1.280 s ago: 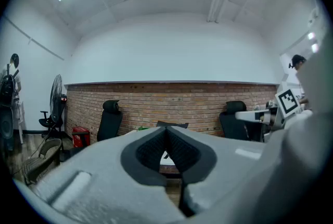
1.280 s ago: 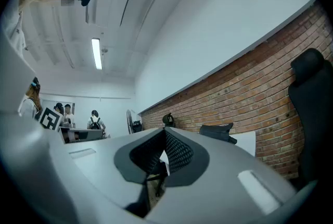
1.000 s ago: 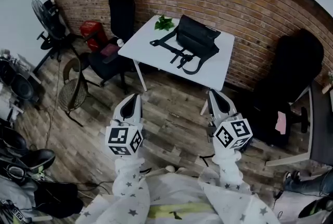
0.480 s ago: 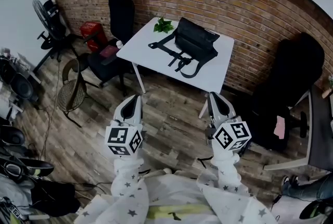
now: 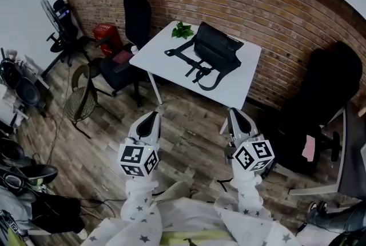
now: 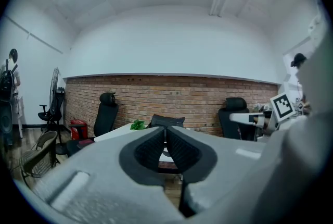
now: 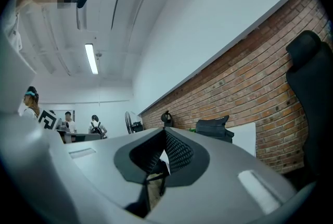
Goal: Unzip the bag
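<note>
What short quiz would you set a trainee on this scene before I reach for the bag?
1. True or false: the black bag lies on the white table.
2. The left tongs are: A open; B shut and empty; C shut on a strap.
3. What green thing sits beside the bag, toward the brick wall?
Key: 1 true; 2 B; 3 a plant.

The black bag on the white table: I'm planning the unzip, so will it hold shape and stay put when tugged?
Probably floppy: the black bag looks like fabric and its straps lie in loose curls on the table, so it may buckle. It could slide on the smooth top unless something pins it.
</note>
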A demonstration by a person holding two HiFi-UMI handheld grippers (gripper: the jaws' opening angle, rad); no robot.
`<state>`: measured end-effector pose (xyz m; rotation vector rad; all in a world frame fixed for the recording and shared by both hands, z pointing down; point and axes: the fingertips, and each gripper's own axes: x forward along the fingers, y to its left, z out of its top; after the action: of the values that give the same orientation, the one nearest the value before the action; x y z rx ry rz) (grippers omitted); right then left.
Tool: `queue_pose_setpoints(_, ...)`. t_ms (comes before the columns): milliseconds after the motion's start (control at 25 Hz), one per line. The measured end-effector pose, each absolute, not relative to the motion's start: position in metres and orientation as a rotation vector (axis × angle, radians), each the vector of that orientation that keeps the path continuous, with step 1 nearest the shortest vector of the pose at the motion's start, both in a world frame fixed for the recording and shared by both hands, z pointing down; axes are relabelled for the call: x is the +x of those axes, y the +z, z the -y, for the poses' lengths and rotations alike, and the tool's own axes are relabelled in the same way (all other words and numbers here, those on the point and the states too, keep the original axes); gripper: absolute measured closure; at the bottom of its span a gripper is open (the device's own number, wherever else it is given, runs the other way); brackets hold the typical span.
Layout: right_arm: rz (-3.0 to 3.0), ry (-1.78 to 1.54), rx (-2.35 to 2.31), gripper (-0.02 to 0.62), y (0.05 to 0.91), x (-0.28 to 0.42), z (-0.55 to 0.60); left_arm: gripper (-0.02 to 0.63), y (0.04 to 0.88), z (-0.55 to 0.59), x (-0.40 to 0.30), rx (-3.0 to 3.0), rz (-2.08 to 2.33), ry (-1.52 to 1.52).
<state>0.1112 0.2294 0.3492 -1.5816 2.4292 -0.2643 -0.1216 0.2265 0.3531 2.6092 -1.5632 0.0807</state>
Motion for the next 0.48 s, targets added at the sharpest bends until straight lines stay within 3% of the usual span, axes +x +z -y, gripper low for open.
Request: queue_pose_setpoints(480,-2.463,-0.377,-1.525,0.569,0.376,0.104,-0.182,0.578,0.370,-0.187,-0.120,2.569,1.578,0.158)
